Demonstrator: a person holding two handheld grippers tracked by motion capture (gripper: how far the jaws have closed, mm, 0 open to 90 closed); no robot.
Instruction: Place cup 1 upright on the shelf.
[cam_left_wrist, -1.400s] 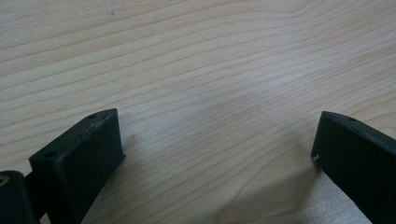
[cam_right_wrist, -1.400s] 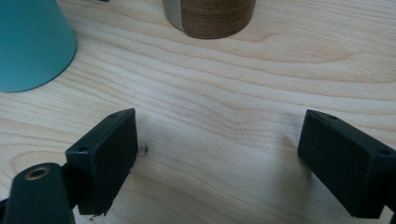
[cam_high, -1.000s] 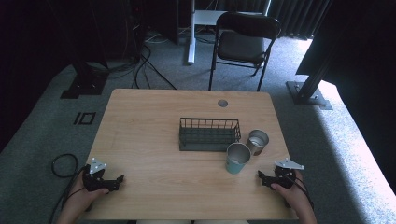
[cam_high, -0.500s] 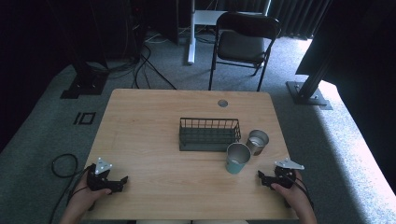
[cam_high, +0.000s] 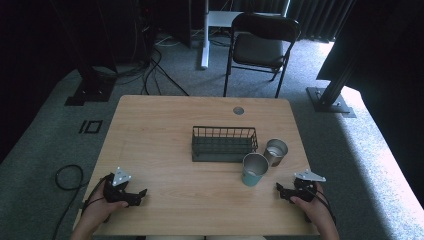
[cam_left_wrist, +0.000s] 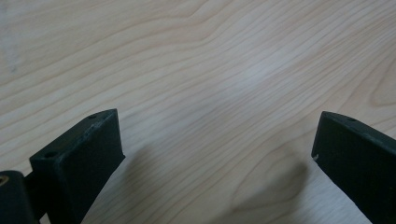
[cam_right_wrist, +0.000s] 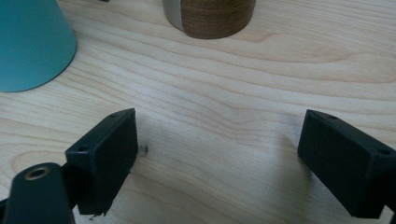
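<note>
1. Your right gripper (cam_high: 283, 189) has its jaws spread wide with nothing between them; it sits low over the table (cam_high: 165, 125) near the front right corner.
2. Your left gripper (cam_high: 136, 196) is just as wide apart and empty, low over bare wood near the front left corner.
3. From the right gripper, the teal cup (cam_right_wrist: 28, 42) is the nearest thing, standing upright just ahead and to the left of the jaws; the wood-banded metal cup (cam_right_wrist: 212, 16) stands upright just behind it.
4. In the high view, the teal cup (cam_high: 254, 170) touches or nearly touches the metal cup (cam_high: 275, 151), and both stand just beside the right end of the wire basket (cam_high: 224, 143).
5. Progress, as a judgement: nothing is picked up yet. The basket looks empty and both cups rest on the table, so the whole job is ahead of you.
6. Pose: both your forearms come in from the front edge, hands well apart, each gripper pointing inward across the table.
</note>
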